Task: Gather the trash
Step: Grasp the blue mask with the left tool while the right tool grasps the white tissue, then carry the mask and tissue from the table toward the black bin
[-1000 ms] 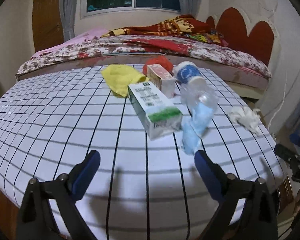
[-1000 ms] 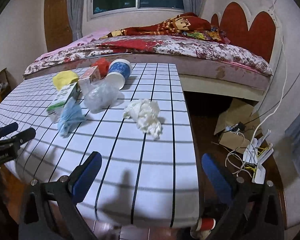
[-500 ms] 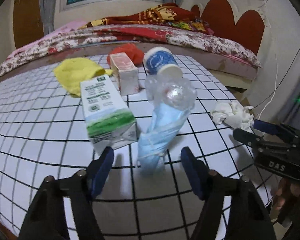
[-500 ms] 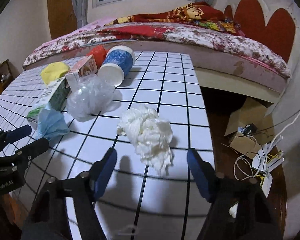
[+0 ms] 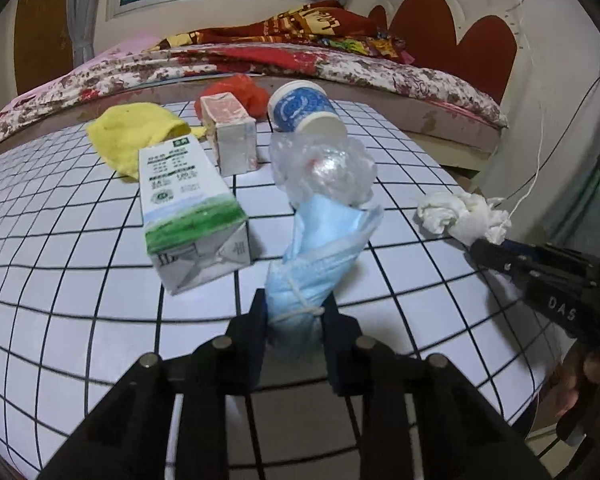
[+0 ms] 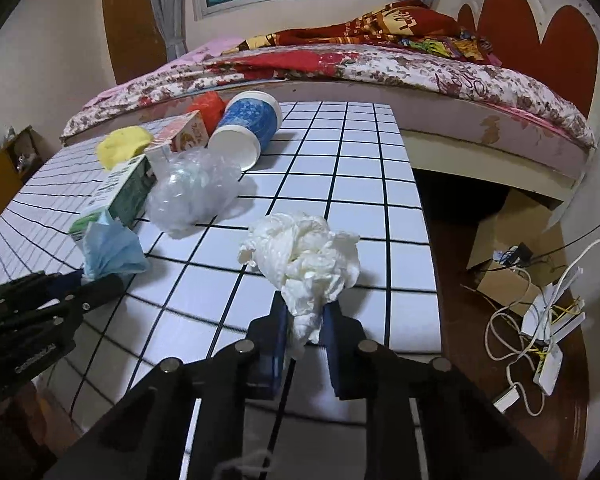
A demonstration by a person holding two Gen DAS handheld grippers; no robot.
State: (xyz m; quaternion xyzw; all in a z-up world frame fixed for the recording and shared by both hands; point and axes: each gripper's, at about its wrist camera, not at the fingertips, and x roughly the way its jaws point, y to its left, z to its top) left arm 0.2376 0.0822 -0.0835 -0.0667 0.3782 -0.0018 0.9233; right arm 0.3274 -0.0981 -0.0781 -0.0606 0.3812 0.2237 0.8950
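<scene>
My left gripper [image 5: 294, 312] is shut on the near end of a blue face mask [image 5: 324, 236] lying on the white grid tablecloth [image 5: 60, 240]. My right gripper [image 6: 305, 322] is shut on the near end of a crumpled white tissue [image 6: 304, 248]. The tissue also shows in the left wrist view [image 5: 460, 212], with the right gripper [image 5: 496, 248] at it. The mask [image 6: 110, 248] and the left gripper [image 6: 80, 280] show at the left of the right wrist view.
On the table lie a green milk carton [image 5: 188, 204], a small pink carton [image 5: 230, 136], a clear crumpled plastic bag [image 5: 324, 168], a blue paper cup [image 5: 304, 108], a yellow cloth [image 5: 136, 132] and a red bag [image 5: 236, 88]. A bed stands behind. Cardboard and cables [image 6: 540, 312] lie on the floor right.
Both grippers moved forward over the table and closed. The left one took hold of the blue mask, the right one took hold of the white tissue.
</scene>
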